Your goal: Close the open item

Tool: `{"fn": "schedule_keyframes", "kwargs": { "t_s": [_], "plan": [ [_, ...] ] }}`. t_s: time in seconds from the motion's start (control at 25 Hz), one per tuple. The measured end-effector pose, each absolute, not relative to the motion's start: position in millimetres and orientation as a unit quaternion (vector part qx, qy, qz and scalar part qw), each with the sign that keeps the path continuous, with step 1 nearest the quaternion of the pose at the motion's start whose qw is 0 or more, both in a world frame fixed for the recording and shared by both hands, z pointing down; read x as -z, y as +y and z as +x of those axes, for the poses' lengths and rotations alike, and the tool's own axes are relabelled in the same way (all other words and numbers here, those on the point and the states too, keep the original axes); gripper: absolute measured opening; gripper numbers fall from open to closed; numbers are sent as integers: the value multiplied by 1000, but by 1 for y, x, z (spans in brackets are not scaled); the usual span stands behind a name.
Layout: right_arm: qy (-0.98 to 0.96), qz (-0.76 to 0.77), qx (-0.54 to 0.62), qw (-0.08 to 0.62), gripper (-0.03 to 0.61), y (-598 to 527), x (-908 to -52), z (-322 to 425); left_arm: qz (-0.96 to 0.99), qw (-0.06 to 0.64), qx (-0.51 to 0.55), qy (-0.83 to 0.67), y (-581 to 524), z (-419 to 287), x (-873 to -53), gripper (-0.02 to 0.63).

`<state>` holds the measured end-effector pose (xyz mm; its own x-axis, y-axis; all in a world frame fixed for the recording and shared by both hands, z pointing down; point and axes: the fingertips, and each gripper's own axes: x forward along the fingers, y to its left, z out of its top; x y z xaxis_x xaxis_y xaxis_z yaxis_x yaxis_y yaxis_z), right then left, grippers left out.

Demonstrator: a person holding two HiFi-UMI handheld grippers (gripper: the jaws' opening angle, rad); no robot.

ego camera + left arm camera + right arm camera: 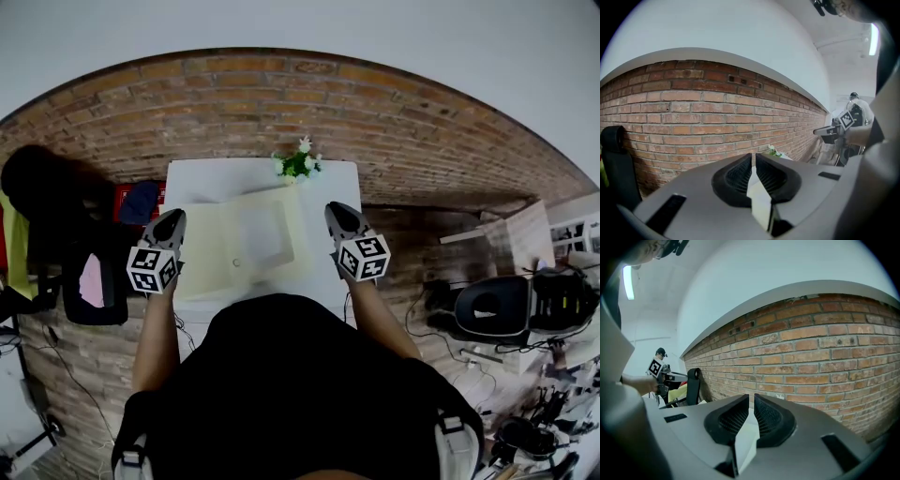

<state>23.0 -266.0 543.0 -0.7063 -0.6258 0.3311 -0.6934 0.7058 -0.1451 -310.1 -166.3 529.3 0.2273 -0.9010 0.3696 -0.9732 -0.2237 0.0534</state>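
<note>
While pressed almost together, pinching thin pale edges of the open cream item [246, 242]: left gripper [172, 217] at its left side, right gripper [337, 210] at its right. Spread between both tools on the white table [202, 173], short of a small green plant [298, 165] beyond the tips.

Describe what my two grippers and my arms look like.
The left gripper and right gripper match: grey shells tapering to black ribbed jaws, each carrying a white cube printed with black square markers. You wear a black short-sleeved top.
</note>
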Motion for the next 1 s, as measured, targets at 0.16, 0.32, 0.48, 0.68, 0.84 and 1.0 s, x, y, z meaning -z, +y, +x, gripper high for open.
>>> {"fn": "schedule_keyframes", "kwargs": {
  "t_s": [0.16, 0.32, 0.48, 0.68, 0.84, 1.0],
  "plan": [
    [-919, 347, -132, 134, 37, -260, -547, 20, 761, 143, -127, -620, -152, -313, -529, 35],
    [-925, 329, -133, 140, 40, -257, -551, 12, 747, 153, -126, -634, -138, -317, -536, 37],
    [-931, 309, -131, 146, 41, -255, -556, 3, 733, 160, -126, -649, -121, -323, -543, 41],
    [-936, 289, -130, 157, 43, -250, -562, -8, 713, 173, -123, -669, -99, -335, -554, 55],
    [-939, 273, -126, 164, 43, -245, -565, -16, 699, 193, -118, -679, -81, -342, -565, 77],
    [-943, 256, -123, 172, 43, -247, -568, -26, 685, 206, -121, -689, -70, -346, -575, 98]
  ]
}}
